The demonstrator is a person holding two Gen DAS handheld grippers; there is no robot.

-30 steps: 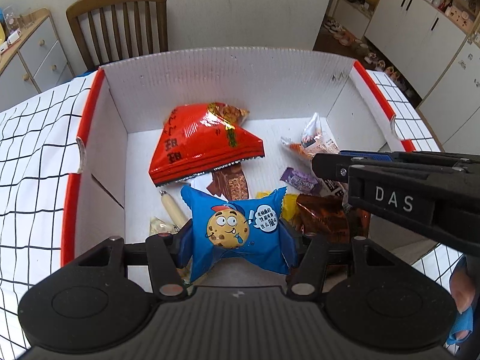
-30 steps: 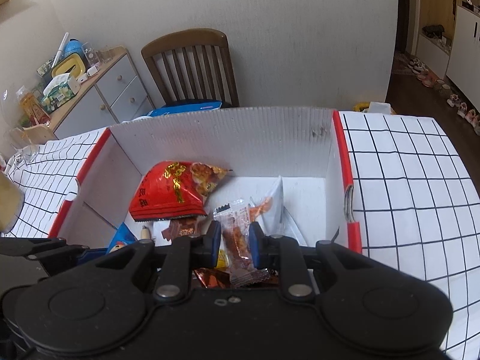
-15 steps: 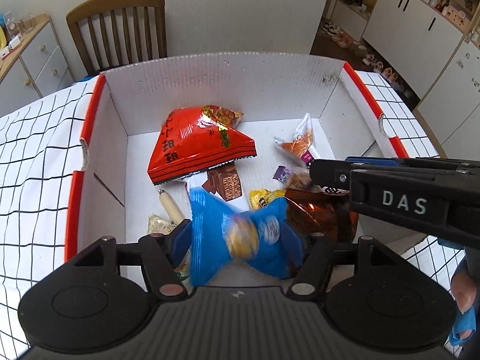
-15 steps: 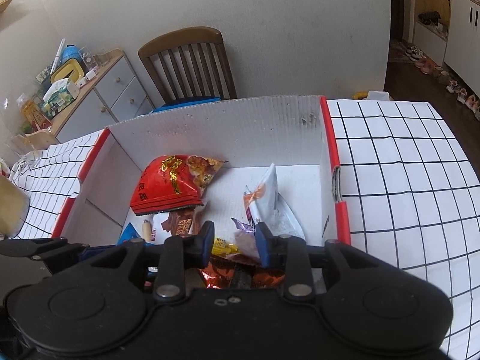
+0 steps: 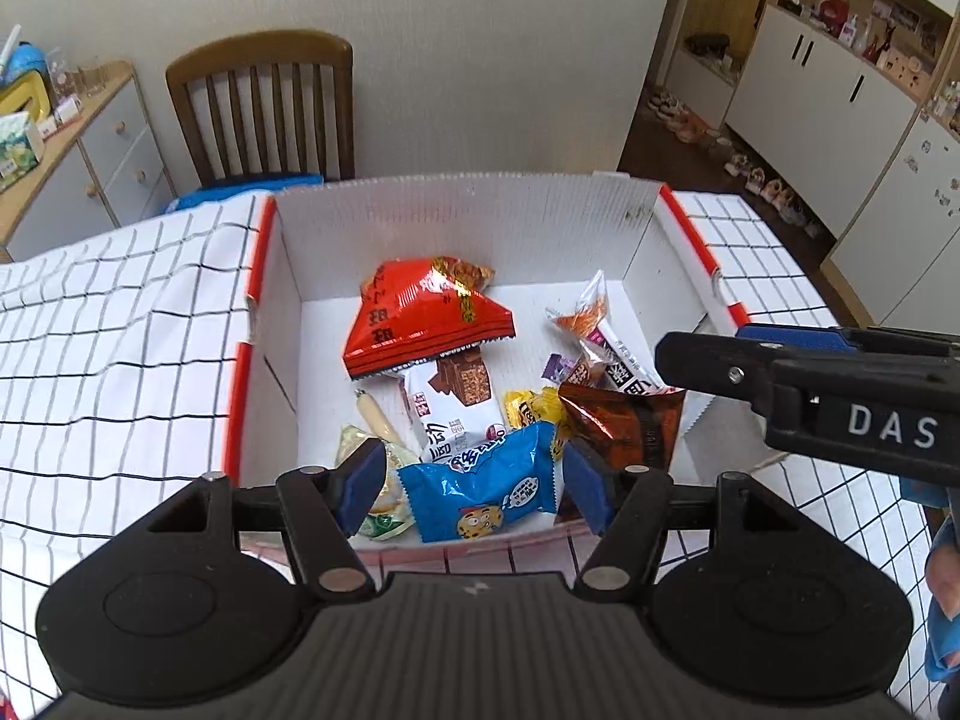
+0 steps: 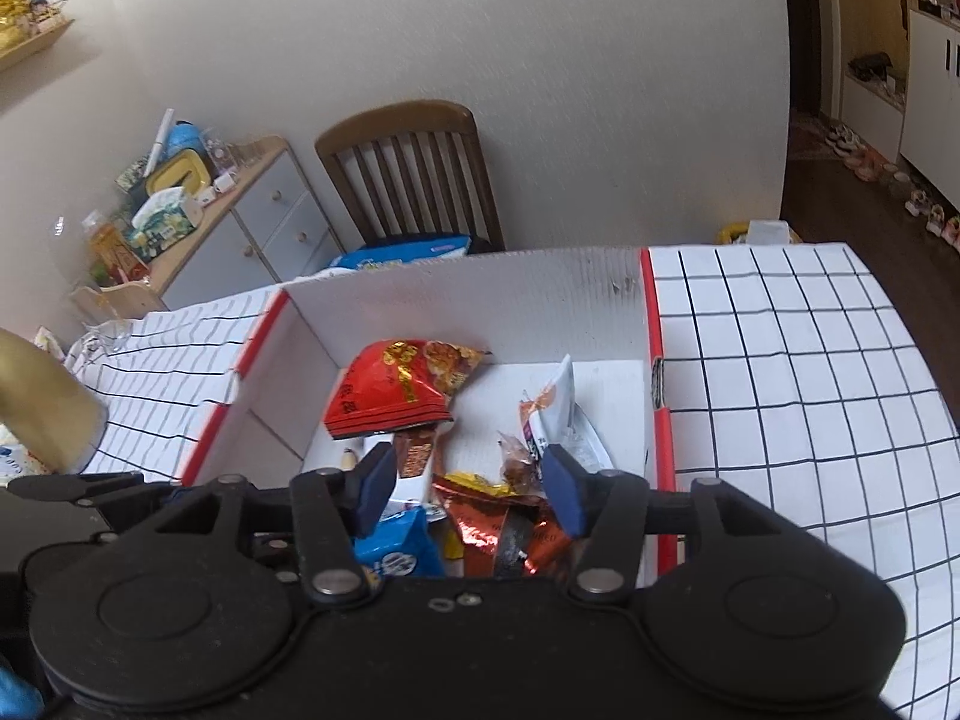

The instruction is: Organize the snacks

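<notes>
The right hand-held gripper (image 5: pixel 678 354) hides part of the brown foil packet (image 5: pixel 624 426).

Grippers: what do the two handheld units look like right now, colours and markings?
Both are matte black plastic with blue pads on the fingertips. The left gripper has round side discs and a ribbed centre. The right gripper matches; its side reads "DAS" in white. A blue sleeve shows.

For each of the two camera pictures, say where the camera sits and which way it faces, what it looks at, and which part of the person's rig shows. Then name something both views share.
Left wrist: on the left gripper, looking down into the white box; the right gripper crosses at right.
Right wrist: on the right gripper, jaws opening and empty, facing the same box.
Shared: the red snack bag, the blue cookie packet, the wooden chair.
</notes>
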